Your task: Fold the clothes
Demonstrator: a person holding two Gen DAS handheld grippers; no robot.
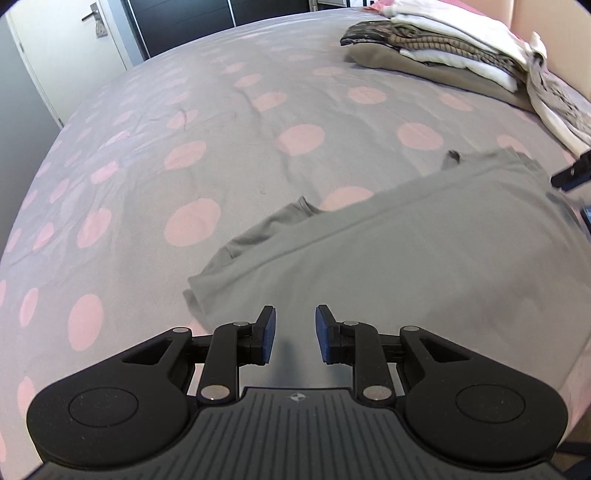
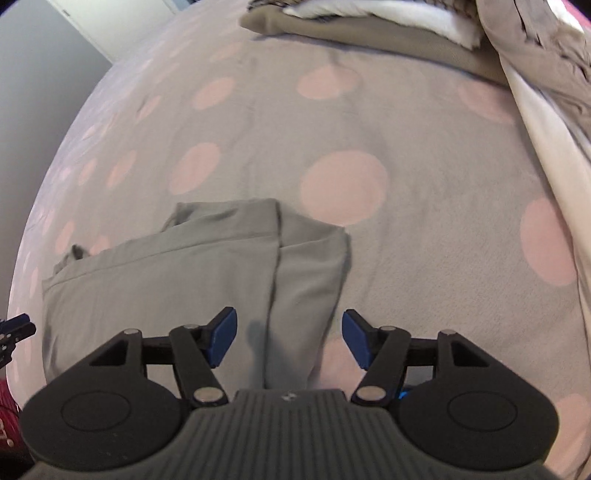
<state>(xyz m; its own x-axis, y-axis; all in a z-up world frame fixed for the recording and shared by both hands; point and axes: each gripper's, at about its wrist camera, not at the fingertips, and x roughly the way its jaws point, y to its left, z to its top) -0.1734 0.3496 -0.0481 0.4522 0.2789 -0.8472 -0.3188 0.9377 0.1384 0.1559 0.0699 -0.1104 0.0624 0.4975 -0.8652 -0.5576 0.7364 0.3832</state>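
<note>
A grey garment (image 1: 406,243) lies partly folded on the bedspread, a sleeve sticking out at its left edge. My left gripper (image 1: 294,334) hovers open over its near edge, nothing between the blue pads. In the right wrist view the same grey garment (image 2: 184,273) shows a folded flap and a seam down its right part. My right gripper (image 2: 289,336) stands open above that right edge, holding nothing. The right gripper's tip (image 1: 572,173) shows at the right rim of the left wrist view, and the left gripper's tip (image 2: 14,328) at the left rim of the right wrist view.
The grey bedspread with pink dots (image 1: 184,155) covers the bed. A stack of folded clothes (image 1: 443,48) in beige, white and stripes lies at the far right, also seen as the pile (image 2: 406,33). A white door (image 1: 66,44) and dark cabinets stand beyond the bed.
</note>
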